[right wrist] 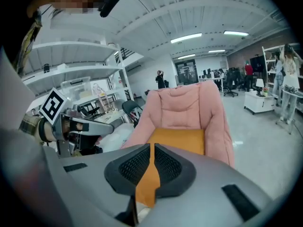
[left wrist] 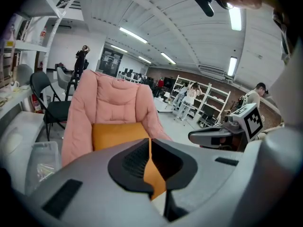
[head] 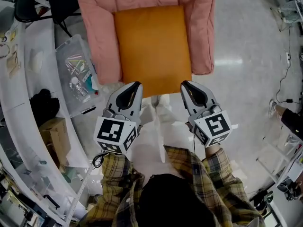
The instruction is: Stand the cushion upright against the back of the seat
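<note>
An orange cushion point(head: 152, 48) lies flat on the seat of a pink padded chair point(head: 94, 13), its front edge towards me. My left gripper point(head: 135, 85) is shut, its tip at the cushion's front left corner. My right gripper point(head: 185, 85) is shut too, just off the front right corner. Nothing is clamped in either one. In the left gripper view the closed jaws point(left wrist: 149, 143) point at the cushion point(left wrist: 118, 134) and the chair's back point(left wrist: 109, 103). The right gripper view shows its closed jaws point(right wrist: 152, 148) in front of the cushion point(right wrist: 182, 140).
A clear plastic box point(head: 75, 74) with small items stands left of the chair. A white curved desk point(head: 23, 103) and a cardboard box point(head: 54, 136) run along the left. A black chair point(head: 28, 4) is behind. Cables point(head: 286, 74) lie on the floor at right.
</note>
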`<action>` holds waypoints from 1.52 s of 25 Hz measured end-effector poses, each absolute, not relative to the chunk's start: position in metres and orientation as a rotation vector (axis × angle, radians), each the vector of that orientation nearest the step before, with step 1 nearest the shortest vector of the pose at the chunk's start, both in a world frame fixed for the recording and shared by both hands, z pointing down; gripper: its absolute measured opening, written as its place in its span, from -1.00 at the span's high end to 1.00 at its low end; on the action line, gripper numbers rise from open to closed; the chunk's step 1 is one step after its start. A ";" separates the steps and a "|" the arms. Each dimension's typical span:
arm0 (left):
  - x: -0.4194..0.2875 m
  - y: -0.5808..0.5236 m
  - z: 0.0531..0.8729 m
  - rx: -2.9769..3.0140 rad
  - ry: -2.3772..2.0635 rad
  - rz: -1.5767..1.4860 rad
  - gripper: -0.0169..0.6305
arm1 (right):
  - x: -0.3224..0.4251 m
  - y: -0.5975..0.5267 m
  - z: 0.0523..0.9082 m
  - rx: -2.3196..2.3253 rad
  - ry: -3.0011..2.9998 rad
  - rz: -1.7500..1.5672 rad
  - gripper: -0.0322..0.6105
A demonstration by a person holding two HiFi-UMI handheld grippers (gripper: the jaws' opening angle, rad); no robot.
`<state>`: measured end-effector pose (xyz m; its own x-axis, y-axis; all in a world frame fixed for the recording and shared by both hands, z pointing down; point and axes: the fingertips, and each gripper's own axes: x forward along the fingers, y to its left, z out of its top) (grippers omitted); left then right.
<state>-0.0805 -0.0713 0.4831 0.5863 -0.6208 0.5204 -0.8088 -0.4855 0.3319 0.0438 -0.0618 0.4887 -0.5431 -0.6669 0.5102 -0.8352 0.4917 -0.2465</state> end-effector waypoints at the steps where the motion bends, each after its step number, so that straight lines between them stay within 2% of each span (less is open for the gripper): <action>1: -0.083 -0.069 0.493 2.251 -1.145 0.466 0.92 | 0.048 -0.060 0.500 1.257 -2.379 0.688 0.83; 6: -0.095 -0.053 0.557 2.136 -1.159 0.549 0.89 | 0.066 -0.050 0.559 1.259 -2.282 0.725 0.82; 9: -0.096 -0.044 0.596 2.068 -1.144 0.606 0.70 | 0.076 -0.042 0.596 1.232 -2.208 0.742 0.64; 17: -0.097 -0.021 0.680 1.977 -1.084 0.831 0.28 | 0.107 -0.018 0.690 1.114 -1.986 0.684 0.34; 22: -0.112 0.002 0.721 1.925 -1.043 1.018 0.20 | 0.125 0.001 0.734 1.044 -1.877 0.706 0.29; 27: -0.124 0.025 0.752 1.836 -1.009 1.092 0.04 | 0.138 0.015 0.766 1.009 -1.803 0.804 0.15; 38: -0.129 0.037 0.792 1.720 -0.988 1.163 -0.02 | 0.149 0.025 0.806 0.955 -1.719 0.909 0.12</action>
<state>-0.1294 0.0370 0.7917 0.2667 -0.1580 0.9507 -0.9127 -0.3585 0.1964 0.1487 0.0246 0.8064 -0.2578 -0.1983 0.9456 -0.8933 0.4219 -0.1551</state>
